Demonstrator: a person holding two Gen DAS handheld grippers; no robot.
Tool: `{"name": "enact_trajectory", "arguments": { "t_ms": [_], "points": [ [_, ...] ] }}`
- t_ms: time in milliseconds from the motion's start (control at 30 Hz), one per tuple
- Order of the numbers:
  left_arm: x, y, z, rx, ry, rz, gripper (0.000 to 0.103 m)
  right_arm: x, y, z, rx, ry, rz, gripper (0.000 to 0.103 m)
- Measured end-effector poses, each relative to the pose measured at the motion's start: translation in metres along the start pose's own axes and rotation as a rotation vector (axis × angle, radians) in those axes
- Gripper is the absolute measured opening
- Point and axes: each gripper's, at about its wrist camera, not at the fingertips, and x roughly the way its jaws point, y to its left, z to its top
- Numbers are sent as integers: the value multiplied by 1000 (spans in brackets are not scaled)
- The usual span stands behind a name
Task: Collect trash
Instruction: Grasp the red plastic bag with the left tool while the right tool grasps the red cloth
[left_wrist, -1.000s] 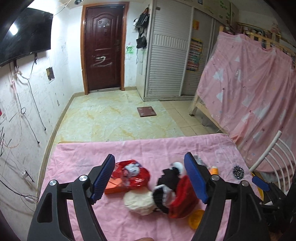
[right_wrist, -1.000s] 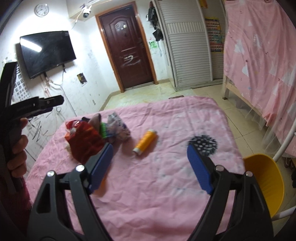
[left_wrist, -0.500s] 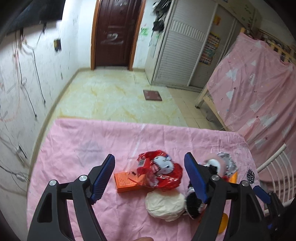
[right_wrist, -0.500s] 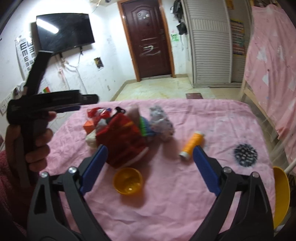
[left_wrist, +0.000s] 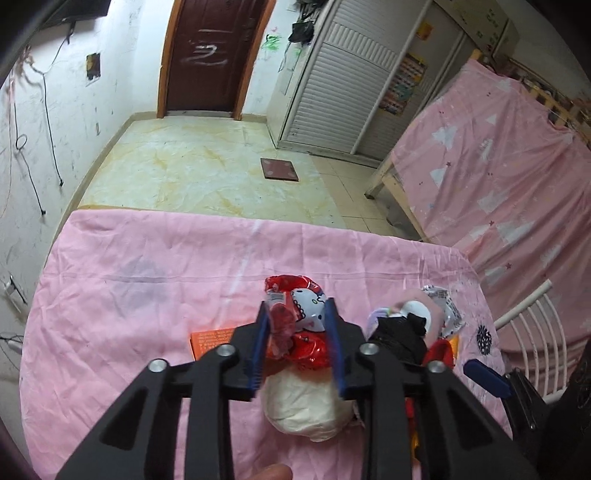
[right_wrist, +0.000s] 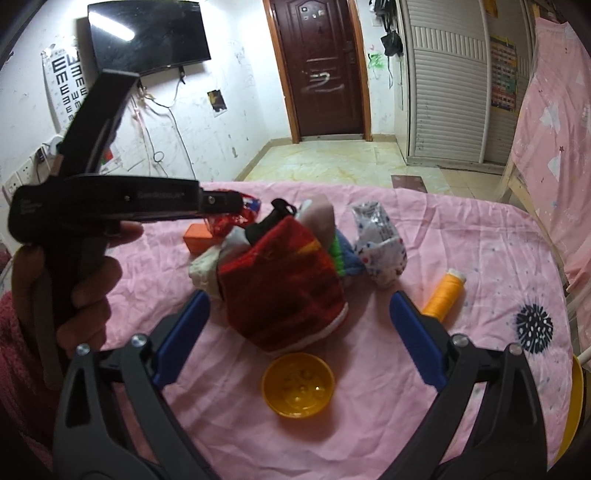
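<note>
Left gripper (left_wrist: 297, 332) jaws closing on red wrapper (left_wrist: 295, 314); right gripper (right_wrist: 299, 332) jaws opening, w/ nothing between; one yellow cap (right_wrist: 298, 384) beside red pouch (right_wrist: 284, 288) (tabletop (left_wrist: 147, 277) edge side bare)

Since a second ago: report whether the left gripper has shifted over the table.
Yes. The left gripper has come down and forward: the brown door slid up the left wrist view, and its closing jaws now straddle the red wrapper that earlier lay ahead of them.
</note>
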Motion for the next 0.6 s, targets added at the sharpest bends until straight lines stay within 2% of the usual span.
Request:
{"name": "enact_trajectory", "arguments": {
  "t_ms": [200, 233, 267, 367, 400, 467, 500, 533, 600],
  "points": [
    [-9, -4, -2, -7, -30, -33, 14, 5, -1, 4, 0, 10, 7, 94],
    [-13, -3, -1, -9, -40, -36, 14, 5, 0, 4, -3, 13, 11, 89],
    [-18, -3, 0, -11, -53, -39, 14, 7, 2, 5, -8, 19, 13, 78],
    [-30, -4, 2, -15, -85, -35, 14, 13, 4, 5, -16, 38, 21, 64],
    [-34, -3, 2, -15, -91, -35, 14, 15, 5, 5, -19, 44, 24, 62],
    [-41, -5, 2, -11, -102, -34, 14, 16, 7, 5, -27, 51, 25, 47],
    [-43, -6, 2, -9, -105, -36, 14, 16, 7, 4, -28, 52, 27, 45],
    [-45, -7, 2, -7, -108, -38, 14, 15, 6, 4, -26, 49, 24, 38],
    [-49, -9, 2, -2, -118, -37, 14, 12, 4, 3, -20, 40, 18, 31]
  ]
}}
